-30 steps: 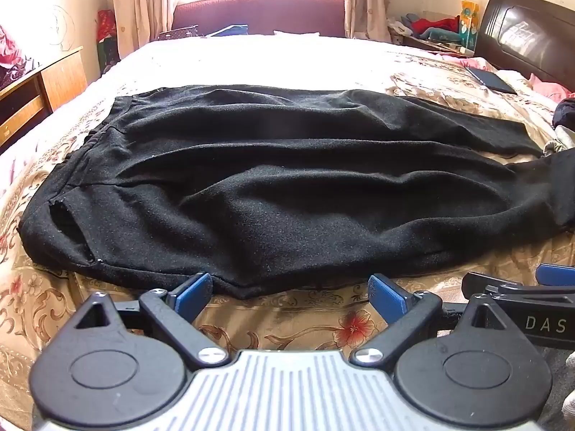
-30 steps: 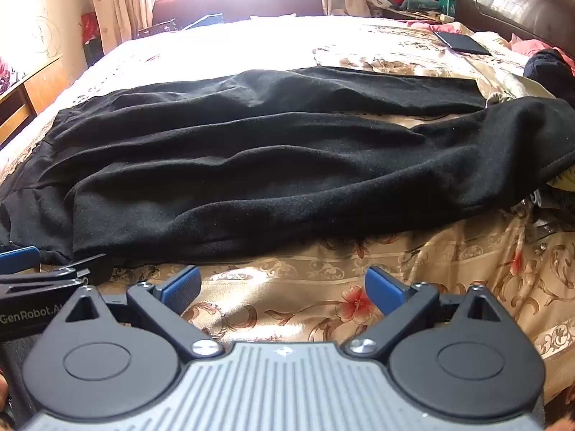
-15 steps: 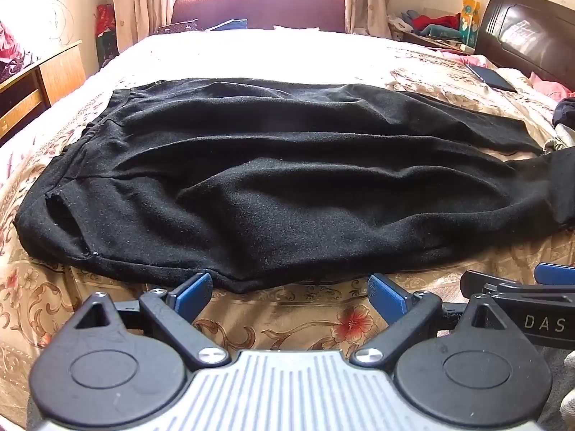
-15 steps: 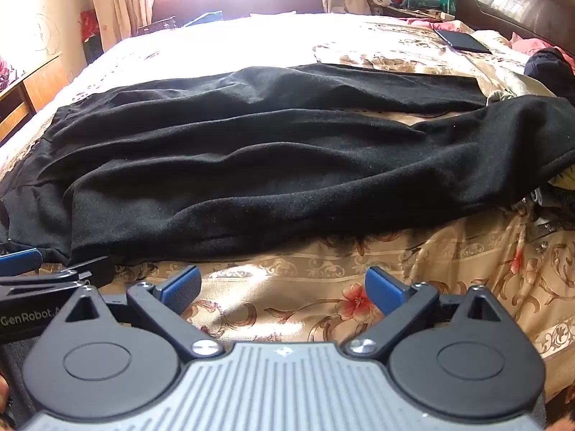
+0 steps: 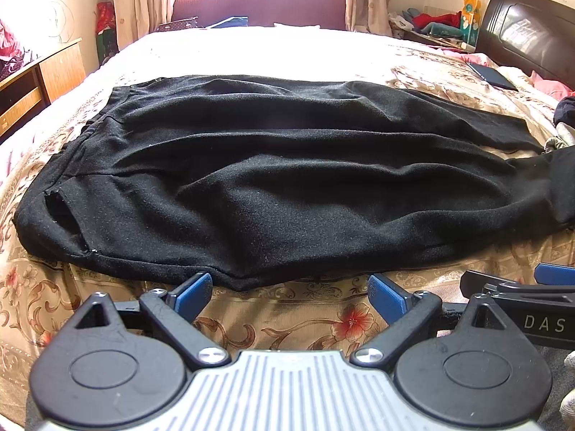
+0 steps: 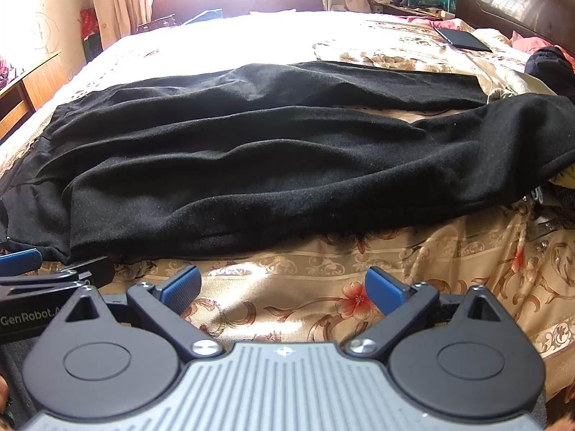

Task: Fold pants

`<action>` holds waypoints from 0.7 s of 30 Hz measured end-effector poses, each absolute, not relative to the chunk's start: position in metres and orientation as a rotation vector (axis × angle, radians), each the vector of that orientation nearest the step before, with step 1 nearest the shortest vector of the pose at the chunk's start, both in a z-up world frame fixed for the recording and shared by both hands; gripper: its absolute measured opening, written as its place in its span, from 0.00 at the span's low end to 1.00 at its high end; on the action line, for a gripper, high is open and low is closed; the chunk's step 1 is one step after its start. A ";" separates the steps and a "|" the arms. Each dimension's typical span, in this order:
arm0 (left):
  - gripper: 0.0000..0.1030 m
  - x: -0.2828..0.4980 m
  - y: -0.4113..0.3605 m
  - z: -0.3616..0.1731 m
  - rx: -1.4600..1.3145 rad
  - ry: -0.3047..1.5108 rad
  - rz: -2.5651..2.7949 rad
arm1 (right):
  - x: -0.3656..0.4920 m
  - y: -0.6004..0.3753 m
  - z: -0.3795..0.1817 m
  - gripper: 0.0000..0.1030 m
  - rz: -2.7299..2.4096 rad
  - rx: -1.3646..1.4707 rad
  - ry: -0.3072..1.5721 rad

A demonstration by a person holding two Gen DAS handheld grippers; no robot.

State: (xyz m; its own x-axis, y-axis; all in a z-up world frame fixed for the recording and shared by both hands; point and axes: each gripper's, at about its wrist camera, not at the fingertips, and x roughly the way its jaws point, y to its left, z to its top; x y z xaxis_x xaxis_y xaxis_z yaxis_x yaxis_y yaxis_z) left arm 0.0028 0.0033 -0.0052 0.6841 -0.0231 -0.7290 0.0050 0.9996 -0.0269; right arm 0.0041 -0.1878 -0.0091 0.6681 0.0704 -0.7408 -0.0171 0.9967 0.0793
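Black pants (image 5: 287, 179) lie spread across the bed, waistband to the left, legs running to the right; they also show in the right wrist view (image 6: 269, 165). My left gripper (image 5: 289, 292) is open and empty, its blue pads just short of the pants' near edge. My right gripper (image 6: 282, 289) is open and empty, over the bedspread a little in front of the near leg. Each gripper shows at the other view's edge.
The floral bedspread (image 5: 287, 319) covers the bed. A dark headboard (image 6: 517, 3) stands at the right, with a dark flat device (image 6: 463, 39) and loose clothes (image 6: 550, 68) near it. A wooden cabinet (image 5: 39, 79) stands at the left.
Both grippers have crept forward toward the pants' near edge; the left one's pads now reach the hem. Both stay open.
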 end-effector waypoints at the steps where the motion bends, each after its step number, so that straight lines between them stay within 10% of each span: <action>1: 1.00 0.003 0.003 -0.005 -0.023 0.817 -0.016 | 0.004 -0.188 -0.009 0.94 0.049 0.067 0.838; 21: 1.00 0.004 0.003 -0.007 -0.020 0.823 -0.013 | 0.006 -0.188 -0.014 0.94 0.050 0.068 0.846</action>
State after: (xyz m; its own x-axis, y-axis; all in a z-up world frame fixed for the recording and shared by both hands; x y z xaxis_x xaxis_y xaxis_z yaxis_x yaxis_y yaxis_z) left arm 0.0042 0.0034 -0.0075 0.6797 -0.0194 -0.7333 0.0042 0.9997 -0.0225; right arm 0.0062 -0.1881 -0.0138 0.6621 0.0708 -0.7461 -0.0168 0.9967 0.0797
